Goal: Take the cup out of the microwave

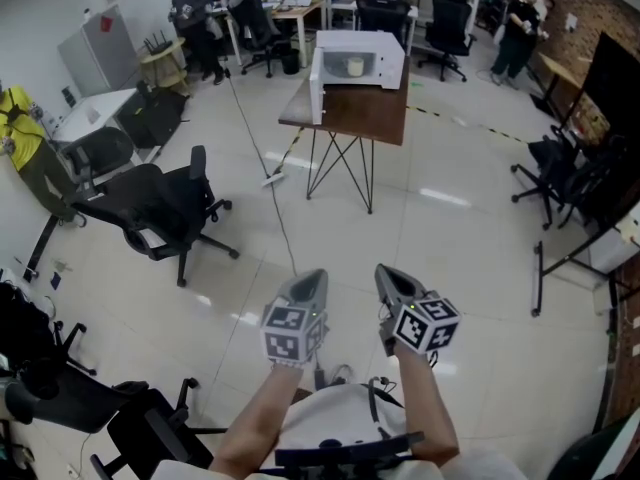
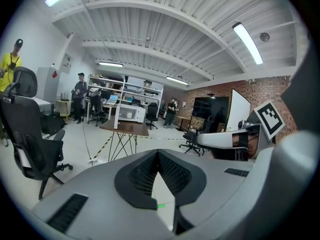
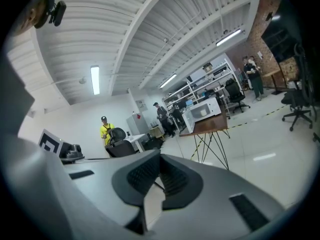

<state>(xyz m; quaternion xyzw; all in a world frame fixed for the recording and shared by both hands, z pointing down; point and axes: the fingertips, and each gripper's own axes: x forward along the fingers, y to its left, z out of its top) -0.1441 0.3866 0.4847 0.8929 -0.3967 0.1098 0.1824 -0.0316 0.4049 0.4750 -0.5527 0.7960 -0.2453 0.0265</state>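
The cup (image 1: 354, 66) stands inside the open microwave (image 1: 385, 53) on the far tabletop (image 1: 355, 118), well apart from both grippers. The left gripper (image 1: 309, 280) and the right gripper (image 1: 388, 276) are closed and hold nothing. The cup looks small, light and stiff, probably smooth and breakable. I would take it gently across its side wall.

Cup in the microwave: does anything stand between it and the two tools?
Nothing solid visible. The microwave door stands open and the cup shows inside. Between the left tool, the right tool and the table there is only open floor with a thin cable on it; the black chair stands off to the left.
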